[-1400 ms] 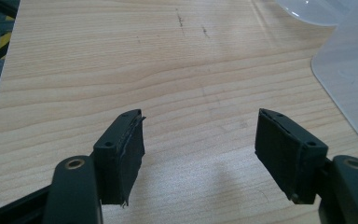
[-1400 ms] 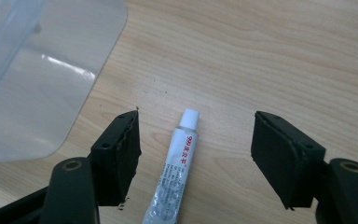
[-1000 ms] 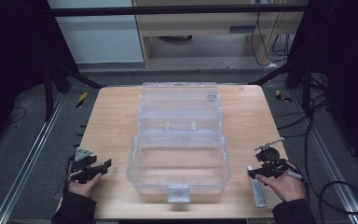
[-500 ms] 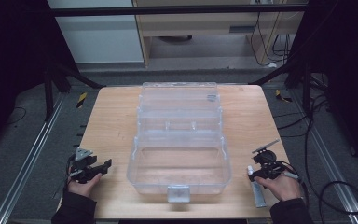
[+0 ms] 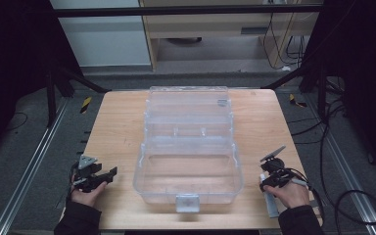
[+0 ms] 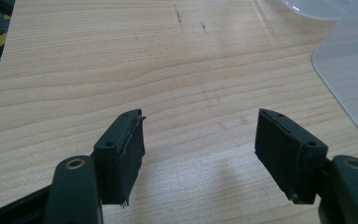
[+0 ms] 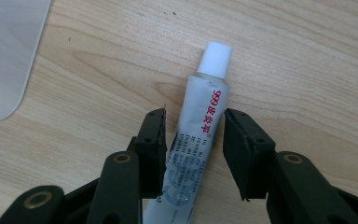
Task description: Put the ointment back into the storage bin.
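Straddling ointment tube [image 7: 200, 135] on desk [image 5: 122, 122] beside clear storage box [image 5: 188, 147], right tool [image 7: 193, 140] parted for gripping; left tool [image 6: 200, 140] resting wide open, empty.

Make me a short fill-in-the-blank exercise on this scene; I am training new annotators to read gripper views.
1. The tube lying between the right gripper's jaws has a cap coloured ____.
2. The left gripper's jaws stand wide apart, holding ____.
3. The clear plastic box in the middle of the table has its lid ____.

Missing words: white; nothing; open
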A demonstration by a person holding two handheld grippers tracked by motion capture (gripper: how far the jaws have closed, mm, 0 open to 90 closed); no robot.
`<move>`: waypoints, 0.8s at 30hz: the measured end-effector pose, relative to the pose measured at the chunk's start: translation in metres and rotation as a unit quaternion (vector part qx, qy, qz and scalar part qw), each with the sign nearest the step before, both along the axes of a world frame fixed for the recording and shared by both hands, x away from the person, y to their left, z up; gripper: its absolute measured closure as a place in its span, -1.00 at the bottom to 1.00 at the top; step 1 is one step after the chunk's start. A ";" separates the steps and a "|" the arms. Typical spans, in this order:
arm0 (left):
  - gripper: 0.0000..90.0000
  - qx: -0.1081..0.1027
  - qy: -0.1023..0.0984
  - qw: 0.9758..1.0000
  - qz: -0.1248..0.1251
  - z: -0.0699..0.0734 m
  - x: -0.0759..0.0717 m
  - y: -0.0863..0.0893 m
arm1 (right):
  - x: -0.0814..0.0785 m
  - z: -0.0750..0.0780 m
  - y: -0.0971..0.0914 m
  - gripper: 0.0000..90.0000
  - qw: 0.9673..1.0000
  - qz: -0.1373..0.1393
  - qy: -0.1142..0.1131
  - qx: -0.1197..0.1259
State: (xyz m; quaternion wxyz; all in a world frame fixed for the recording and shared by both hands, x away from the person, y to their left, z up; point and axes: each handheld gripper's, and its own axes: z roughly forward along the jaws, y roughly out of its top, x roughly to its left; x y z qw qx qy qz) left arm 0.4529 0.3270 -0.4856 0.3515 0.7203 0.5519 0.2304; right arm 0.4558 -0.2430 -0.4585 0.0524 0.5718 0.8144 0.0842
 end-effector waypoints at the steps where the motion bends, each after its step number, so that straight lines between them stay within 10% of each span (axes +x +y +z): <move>1: -0.28 0.001 0.001 1.000 -0.001 0.000 0.000 0.000 | 0.000 -0.002 0.000 0.34 1.000 -0.001 0.004 0.004; 24: -0.28 0.002 0.003 1.000 -0.001 0.000 0.001 0.000 | 0.001 0.006 -0.006 0.55 1.000 0.009 0.005 0.016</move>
